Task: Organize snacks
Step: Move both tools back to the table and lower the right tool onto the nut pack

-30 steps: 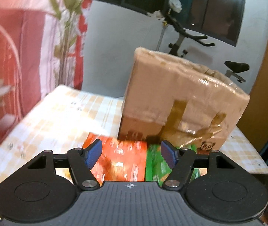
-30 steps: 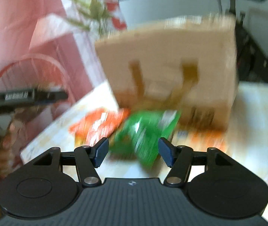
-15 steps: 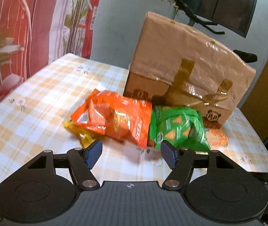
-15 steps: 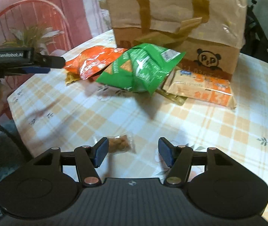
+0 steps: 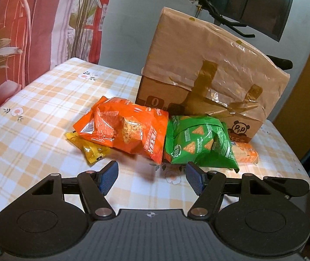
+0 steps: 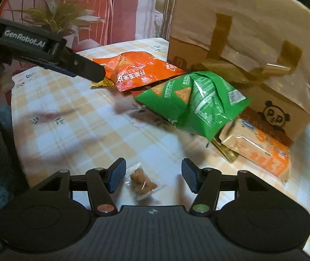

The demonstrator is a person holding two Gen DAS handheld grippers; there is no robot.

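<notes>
Here, each line takes the clock face from its own camera view.
Table: checked cloth (image 5: 46, 100) carried the snacks and a taped cardboard box (image 5: 209, 74) at 12 o'clock.
Snack pile: orange bag (image 5: 128, 130) overlapped a yellow packet (image 5: 91, 150) at its 8 o'clock; green bag (image 5: 196, 145) lay at its 3 o'clock, against the box.
Left gripper (image 5: 150, 175): jaws stood apart with nothing between, short of the bags.
Right gripper (image 6: 152, 178): jaws were closing around a small clear packet (image 6: 142, 182) of brown pieces, pads not yet touching.
Hidden: the cracker pack (image 6: 257, 148) sat half under the green bag.
Only the right view: the clear packet, and the left gripper's finger crossing at 10 o'clock.
Background: a potted plant (image 6: 63, 19) and pink curtain.
</notes>
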